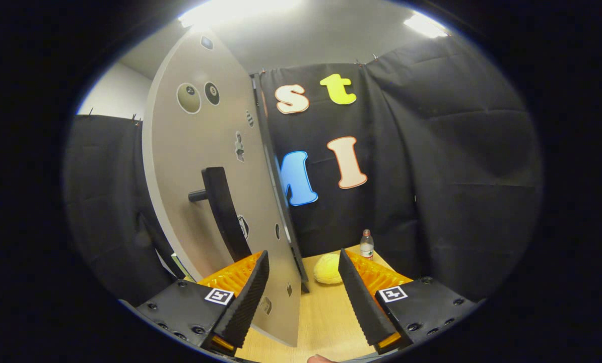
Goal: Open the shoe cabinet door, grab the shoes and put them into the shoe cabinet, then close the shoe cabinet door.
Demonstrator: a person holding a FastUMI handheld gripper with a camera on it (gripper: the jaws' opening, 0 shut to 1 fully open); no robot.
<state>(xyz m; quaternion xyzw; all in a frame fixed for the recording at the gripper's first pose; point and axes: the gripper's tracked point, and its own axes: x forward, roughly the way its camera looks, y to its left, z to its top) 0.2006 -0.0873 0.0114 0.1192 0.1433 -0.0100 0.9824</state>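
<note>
Black ribbed fingers of the gripper stand spread around the grey cabinet door's free edge, gripping nothing. Its black handle lies just beyond the left finger; steady sideways pressure should swing the door. A yellow slipper-like shoe waits ahead on the wooden table.

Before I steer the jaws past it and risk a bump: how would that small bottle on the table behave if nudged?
The bottle stands upright and slim on the wooden table, so it would probably tip easily. Its round body would likely roll afterwards. It looks like thin plastic, so probably light. The gripper is open, its jaws either side of the cabinet door edge.
</note>
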